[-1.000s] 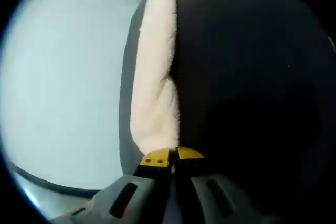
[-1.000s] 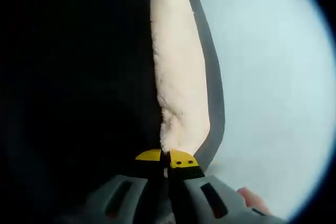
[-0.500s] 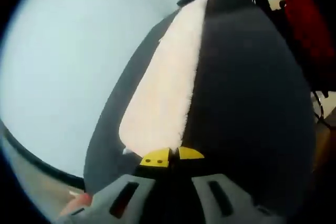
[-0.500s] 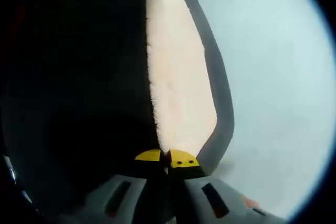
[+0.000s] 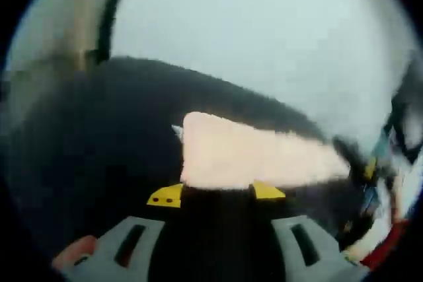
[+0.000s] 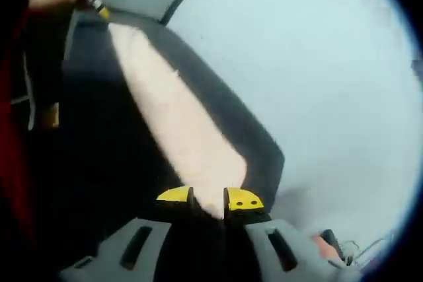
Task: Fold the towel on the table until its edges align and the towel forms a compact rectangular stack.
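Towel [image 5: 258, 156] lies on the table [image 5: 264, 37], dark face down, pale band showing. Half a second ago both grippers pinched its edge; now the left gripper [image 5: 217, 194] gapes wide and the right gripper [image 6: 210, 198] stands narrowly parted astride the edge, so this fold looks laid.

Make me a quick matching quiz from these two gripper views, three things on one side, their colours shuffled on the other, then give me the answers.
Things:
1. towel's main face
2. towel's lighter band
3. table

Colours:
A. pale bluish white
B. black
C. cream

Pairs: 1-B, 2-C, 3-A

The left gripper and the right gripper each show yellow-tipped jaws parted at the towel's edge.
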The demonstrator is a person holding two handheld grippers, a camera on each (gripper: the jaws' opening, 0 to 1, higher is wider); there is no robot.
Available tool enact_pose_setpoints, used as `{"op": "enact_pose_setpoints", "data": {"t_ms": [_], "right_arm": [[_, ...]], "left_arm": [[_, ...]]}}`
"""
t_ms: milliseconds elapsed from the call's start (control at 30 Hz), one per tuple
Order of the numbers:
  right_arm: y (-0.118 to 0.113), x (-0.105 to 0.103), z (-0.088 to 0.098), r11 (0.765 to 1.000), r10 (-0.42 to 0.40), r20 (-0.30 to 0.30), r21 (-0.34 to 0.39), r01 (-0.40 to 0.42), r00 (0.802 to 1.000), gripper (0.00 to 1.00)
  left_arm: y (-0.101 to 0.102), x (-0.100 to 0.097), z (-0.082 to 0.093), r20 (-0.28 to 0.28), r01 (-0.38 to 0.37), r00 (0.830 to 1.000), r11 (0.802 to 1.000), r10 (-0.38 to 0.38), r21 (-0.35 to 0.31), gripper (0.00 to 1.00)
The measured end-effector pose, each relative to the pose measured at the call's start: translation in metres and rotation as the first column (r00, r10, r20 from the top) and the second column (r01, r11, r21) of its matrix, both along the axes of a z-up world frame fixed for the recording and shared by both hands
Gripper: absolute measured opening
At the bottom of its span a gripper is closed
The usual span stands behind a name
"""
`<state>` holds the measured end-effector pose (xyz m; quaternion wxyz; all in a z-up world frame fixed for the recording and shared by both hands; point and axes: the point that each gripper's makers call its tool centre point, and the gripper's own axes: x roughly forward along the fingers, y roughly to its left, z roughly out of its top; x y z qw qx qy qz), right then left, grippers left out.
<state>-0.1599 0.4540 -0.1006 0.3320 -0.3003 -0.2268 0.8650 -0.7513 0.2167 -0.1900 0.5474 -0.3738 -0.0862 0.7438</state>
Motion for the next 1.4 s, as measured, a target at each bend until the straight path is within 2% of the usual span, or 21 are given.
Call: {"op": "enact_pose_setpoints", "data": {"t_ms": [100,133,200,267,367,533,633,667,733,767,833,900,933,1000,1033,1067,1167,1233,1333,1367,1400], "right_arm": [[-0.005,-0.002,0.038,0.985,-0.035,-0.199,0.157,0.067,0.979,0.16],[-0.008,-0.003,0.046,0.977,-0.045,-0.271,0.188,0.099,0.962,0.15],[-0.016,-0.008,0.053,0.966,-0.047,-0.388,0.218,0.141,0.921,0.14],[-0.022,-0.015,0.048,0.966,-0.037,-0.419,0.218,0.140,0.907,0.14],[-0.032,-0.025,0.023,0.982,-0.028,-0.409,0.159,0.101,0.912,0.14],[-0.042,-0.017,-0.002,0.988,-0.001,-0.363,0.143,0.057,0.932,0.13],[-0.043,-0.001,-0.004,0.990,-0.024,-0.387,0.120,0.076,0.922,0.13],[-0.045,0.003,-0.003,0.990,-0.025,-0.402,0.115,0.077,0.915,0.13],[-0.048,0.008,-0.001,0.991,-0.025,-0.409,0.113,0.078,0.912,0.13],[-0.050,0.010,0.001,0.989,-0.022,-0.405,0.125,0.079,0.914,0.13],[-0.054,0.014,0.004,0.985,-0.013,-0.386,0.156,0.080,0.922,0.13],[-0.055,0.018,0.005,0.983,-0.015,-0.385,0.163,0.084,0.923,0.13],[-0.055,0.019,0.005,0.983,-0.013,-0.388,0.163,0.083,0.922,0.13],[-0.054,0.020,0.001,0.985,-0.013,-0.391,0.151,0.078,0.920,0.13],[-0.053,0.020,-0.002,0.986,-0.015,-0.386,0.145,0.076,0.922,0.13],[-0.053,0.020,-0.004,0.987,-0.016,-0.384,0.143,0.077,0.923,0.13],[-0.054,0.020,-0.008,0.988,-0.014,-0.380,0.135,0.071,0.925,0.13],[-0.055,0.021,-0.010,0.989,-0.015,-0.382,0.130,0.070,0.924,0.13],[-0.056,0.024,-0.015,0.989,-0.021,-0.383,0.125,0.074,0.924,0.13],[-0.056,0.025,-0.016,0.990,-0.022,-0.386,0.120,0.074,0.922,0.13],[-0.055,0.027,-0.019,0.991,-0.028,-0.386,0.112,0.077,0.922,0.13]], "left_arm": [[0.000,-0.004,-0.014,0.056,-0.136,0.989,0.991,0.137,-0.013,0.38],[-0.001,-0.011,-0.020,0.065,-0.207,0.976,0.978,0.209,-0.035,0.38],[0.005,-0.004,-0.029,0.150,-0.219,0.963,0.974,0.226,-0.061,0.38],[0.010,-0.015,-0.027,0.221,-0.291,0.932,0.956,0.289,-0.023,0.37],[0.020,-0.023,-0.025,0.357,-0.368,0.871,0.930,0.337,0.019,0.37],[0.042,-0.008,-0.030,0.328,-0.346,0.886,0.938,0.329,-0.006,0.29],[0.051,0.008,-0.039,0.218,-0.269,0.937,0.962,0.272,-0.043,0.16],[0.054,0.007,-0.037,0.180,-0.269,0.946,0.963,0.270,-0.030,0.15],[0.062,-0.028,-0.028,0.119,-0.294,0.948,0.956,0.294,-0.020,0.14],[0.067,-0.028,-0.018,0.093,-0.302,0.949,0.953,0.300,0.012,0.14],[0.084,0.000,0.009,-0.032,-0.233,0.971,0.970,0.236,0.065,0.13],[0.098,0.023,0.027,-0.181,-0.161,0.968,0.984,0.173,0.080,0.13],[0.111,0.043,0.041,-0.297,-0.096,0.947,0.991,0.119,0.090,0.13],[0.130,0.069,0.050,-0.440,0.008,0.898,0.998,0.018,0.056,0.13],[0.136,0.096,0.050,-0.490,0.053,0.871,0.998,-0.030,0.034,0.13],[0.144,0.115,0.049,-0.516,0.100,0.853,0.995,-0.079,0.012,0.13],[0.157,0.133,0.043,-0.527,0.159,0.837,0.987,-0.149,-0.025,0.13],[0.163,0.149,0.036,-0.575,0.199,0.792,0.977,-0.206,-0.076,0.13],[0.168,0.175,0.025,-0.576,0.247,0.773,0.963,-0.264,-0.110,0.13],[0.170,0.181,0.022,-0.590,0.273,0.752,0.954,-0.294,-0.128,0.13],[0.171,0.188,0.017,-0.615,0.296,0.715,0.941,-0.331,-0.163,0.13]]}}
